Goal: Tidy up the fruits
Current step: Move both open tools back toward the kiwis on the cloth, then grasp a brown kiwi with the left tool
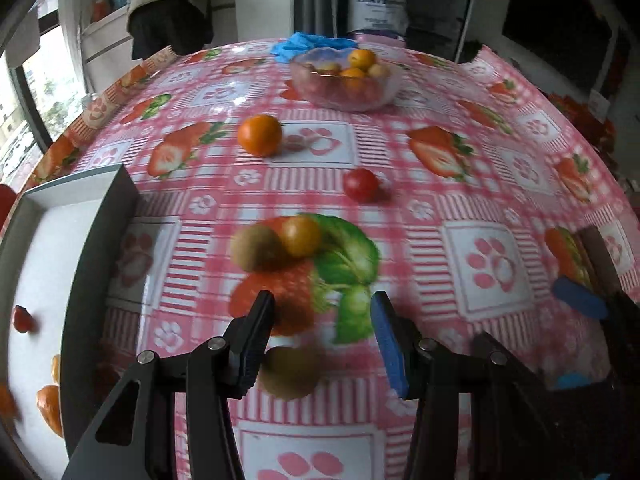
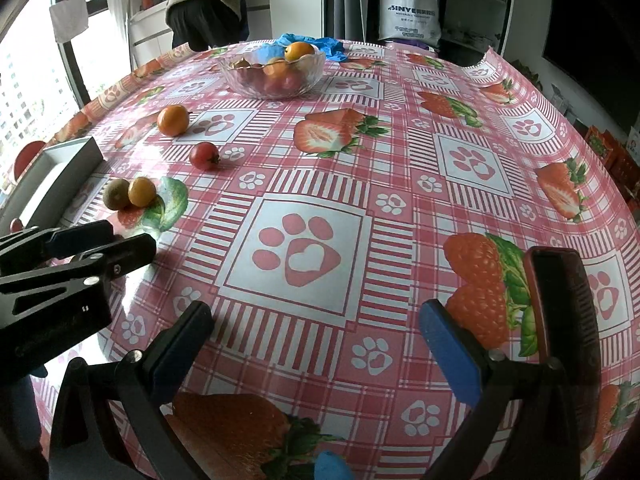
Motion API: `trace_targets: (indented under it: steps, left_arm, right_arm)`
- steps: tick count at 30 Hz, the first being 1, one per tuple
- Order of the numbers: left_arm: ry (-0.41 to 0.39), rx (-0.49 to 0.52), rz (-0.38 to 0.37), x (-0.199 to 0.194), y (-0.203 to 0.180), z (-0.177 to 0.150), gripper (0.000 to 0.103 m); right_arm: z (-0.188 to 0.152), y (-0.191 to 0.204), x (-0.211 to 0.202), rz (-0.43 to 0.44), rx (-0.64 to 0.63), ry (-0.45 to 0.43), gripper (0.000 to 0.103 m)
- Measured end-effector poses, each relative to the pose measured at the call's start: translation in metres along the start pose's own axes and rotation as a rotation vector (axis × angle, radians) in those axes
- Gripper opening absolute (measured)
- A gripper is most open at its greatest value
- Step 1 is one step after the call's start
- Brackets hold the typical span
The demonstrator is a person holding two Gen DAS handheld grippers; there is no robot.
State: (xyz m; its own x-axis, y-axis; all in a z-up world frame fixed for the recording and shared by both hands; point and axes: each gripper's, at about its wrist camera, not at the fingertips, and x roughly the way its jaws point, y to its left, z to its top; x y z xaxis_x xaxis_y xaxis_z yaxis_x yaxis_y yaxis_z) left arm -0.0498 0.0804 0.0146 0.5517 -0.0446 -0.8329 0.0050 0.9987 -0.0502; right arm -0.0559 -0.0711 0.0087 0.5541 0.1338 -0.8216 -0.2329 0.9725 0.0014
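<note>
My left gripper (image 1: pixel 320 320) is open above the pink tablecloth, with a brown kiwi (image 1: pixel 290 372) lying low between its fingers, near the left finger. Ahead lie another kiwi (image 1: pixel 256 246) touching a small orange (image 1: pixel 302 236), a red tomato (image 1: pixel 360 184) and a larger orange (image 1: pixel 260 135). A white tray (image 1: pixel 52 216) at the left holds a tomato (image 1: pixel 21 319) and orange pieces (image 1: pixel 50 402). My right gripper (image 2: pixel 316 320) is open and empty over the cloth. It sees the left gripper (image 2: pixel 100 240) at the left.
A glass bowl (image 1: pixel 346 80) with several fruits stands at the far side, also in the right wrist view (image 2: pixel 272 70). Blue gloves (image 1: pixel 312 44) lie behind it. A person stands beyond the table (image 2: pixel 208 4). The tray's rim (image 2: pixel 68 168) borders the left.
</note>
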Motion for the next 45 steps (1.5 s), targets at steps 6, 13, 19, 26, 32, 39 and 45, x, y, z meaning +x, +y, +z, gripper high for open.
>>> trace_targets:
  steps: [6,13,19,26,32,39,45]
  left_arm:
    - [-0.037,-0.032,-0.01,-0.016,0.013,0.001,0.062]
    - [-0.128,-0.05,0.052,-0.043,0.039,-0.018,0.089]
    - [-0.088,-0.038,0.07,-0.033,0.038,-0.042,0.089]
    - [-0.059,-0.048,0.084,-0.025,0.04,-0.044,0.089]
    - [-0.052,-0.068,0.085,-0.018,0.044,-0.025,0.089]
    - [-0.024,-0.053,0.09,-0.003,0.039,-0.012,0.077]
    - [-0.028,-0.05,0.068,-0.007,0.038,-0.012,0.043]
  right_arm:
    - [0.0,0.0,0.0,0.0,0.0,0.0,0.103]
    - [0.0,0.0,0.0,-0.001,0.0,0.0,0.103]
    - [0.0,0.0,0.0,-0.001,0.0,0.0,0.103]
    - [0.0,0.0,0.0,-0.001,0.0,0.0,0.103]
    - [0.0,0.001,0.0,-0.001,0.0,0.0,0.103]
    - [0.0,0.001,0.0,-0.002,-0.001,0.0,0.103]
    - [0.0,0.001,0.0,-0.003,-0.001,0.0,0.103]
